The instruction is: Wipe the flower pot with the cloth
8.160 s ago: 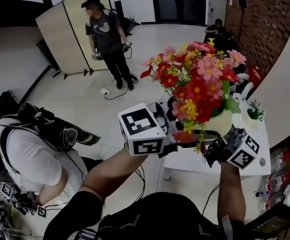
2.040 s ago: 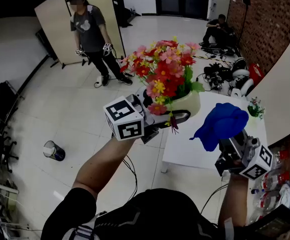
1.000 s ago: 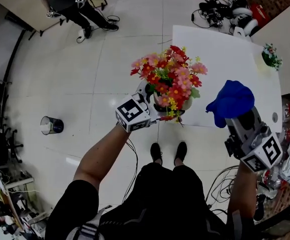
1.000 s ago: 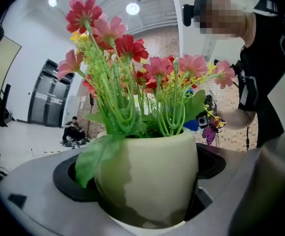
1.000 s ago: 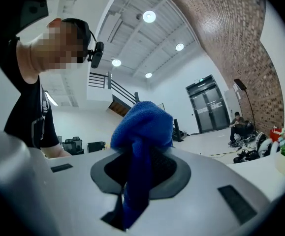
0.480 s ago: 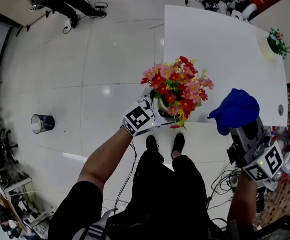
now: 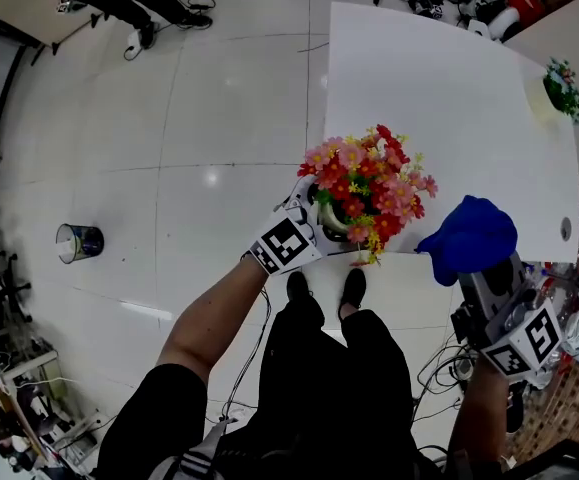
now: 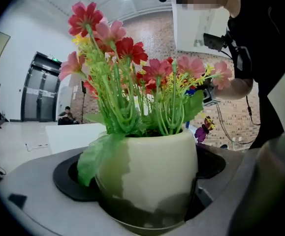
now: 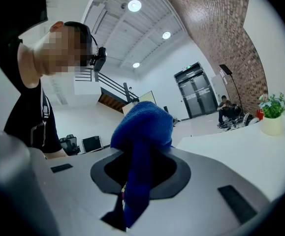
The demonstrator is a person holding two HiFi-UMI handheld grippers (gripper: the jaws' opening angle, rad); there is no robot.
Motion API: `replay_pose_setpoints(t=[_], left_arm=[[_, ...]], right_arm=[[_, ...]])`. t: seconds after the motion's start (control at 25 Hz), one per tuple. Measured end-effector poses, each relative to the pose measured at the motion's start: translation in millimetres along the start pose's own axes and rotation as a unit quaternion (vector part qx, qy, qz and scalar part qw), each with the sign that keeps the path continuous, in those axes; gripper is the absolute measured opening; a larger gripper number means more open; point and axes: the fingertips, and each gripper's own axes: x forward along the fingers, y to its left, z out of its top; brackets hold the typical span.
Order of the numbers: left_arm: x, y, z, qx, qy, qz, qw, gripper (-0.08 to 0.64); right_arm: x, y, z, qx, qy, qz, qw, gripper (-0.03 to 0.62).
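A white table [image 7: 449,98] fills the far right of the head view, over a pale tiled floor. Above the table's near left corner, the left gripper [image 7: 319,223] holds a cream flower pot [image 8: 147,173] filled with red, pink and yellow flowers [image 7: 369,183]. Its jaws are clamped on the pot's lower sides, and the pot stands upright.

Just right of the blooms, the right gripper [image 7: 489,293] points upward. Its jaws are pinched on a blue cloth [image 9: 142,132], which bunches into a rounded wad above the jaw tips. Cloth and pot are near each other but apart. A small potted plant [image 7: 561,80] stands at the table's far right.

Wiping looks about to begin. To do it well, the wad should probably come in low, under the flowers, and meet the bare pot wall between the left jaws. Light strokes would keep the pot from twisting in its grip.
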Motion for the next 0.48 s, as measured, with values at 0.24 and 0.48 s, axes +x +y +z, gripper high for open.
replay_pose_setpoints(t=[0.24,0.48], left_arm=[[11.3,1.2,-8.9,0.0,0.012,-0.009,0.9999,0.577],[11.2,-3.0,-15.8,0.029,0.035,-0.022,0.9987,0.577]], right_arm=[[-5.8,-18.0,-5.2,0.015,0.0,-0.005,1.0,0.064],[1.0,-12.4,-14.9,0.029,0.007,0.003,1.0,0.064]])
